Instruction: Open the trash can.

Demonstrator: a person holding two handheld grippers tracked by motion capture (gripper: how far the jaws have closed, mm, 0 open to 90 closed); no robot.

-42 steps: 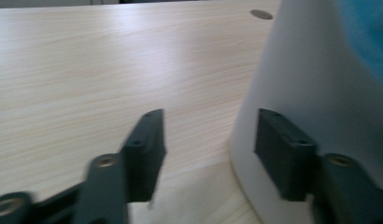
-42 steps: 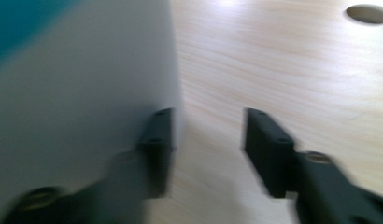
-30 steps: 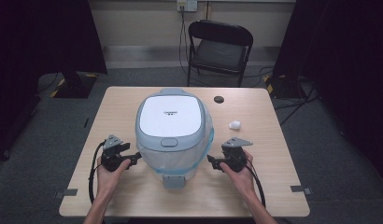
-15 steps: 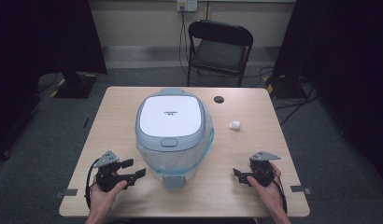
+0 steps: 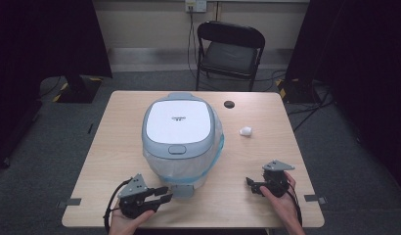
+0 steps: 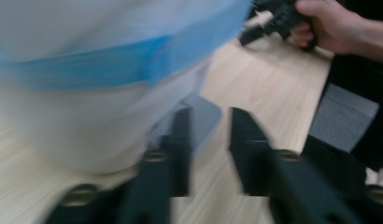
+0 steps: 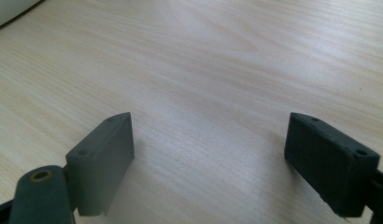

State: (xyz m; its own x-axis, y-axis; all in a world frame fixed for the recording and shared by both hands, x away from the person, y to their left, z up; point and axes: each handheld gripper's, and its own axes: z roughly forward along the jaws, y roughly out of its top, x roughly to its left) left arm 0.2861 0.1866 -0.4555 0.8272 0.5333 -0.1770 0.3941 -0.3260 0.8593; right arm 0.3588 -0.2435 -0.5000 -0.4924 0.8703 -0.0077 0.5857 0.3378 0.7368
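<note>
A white lidded appliance (image 5: 181,134) with a pale blue band (image 6: 110,60) stands mid-table, a grey tab (image 5: 183,191) jutting from its front foot. My left gripper (image 5: 163,194) lies near the front edge and points right at that tab. In the left gripper view, which is blurred, my left gripper (image 6: 209,116) has a narrow gap between its jaws, which have just been closing. The grey tab (image 6: 203,114) sits at the tips with no pad pressing on it. My right gripper (image 5: 250,186) rests at the front right, open. In the right gripper view my right gripper (image 7: 210,119) has only bare wood between its jaws.
A small white lump (image 5: 246,131) and a black round cap (image 5: 229,104) lie on the table (image 5: 286,147) right of the appliance. A black chair (image 5: 230,49) stands behind the far edge. The other hand (image 6: 329,28) and its gripper appear far off in the left gripper view.
Both hands pulled back from the appliance's sides to the front edge. The left gripper then slid right toward the grey tab and its jaws narrowed. The right gripper has kept still lately.
</note>
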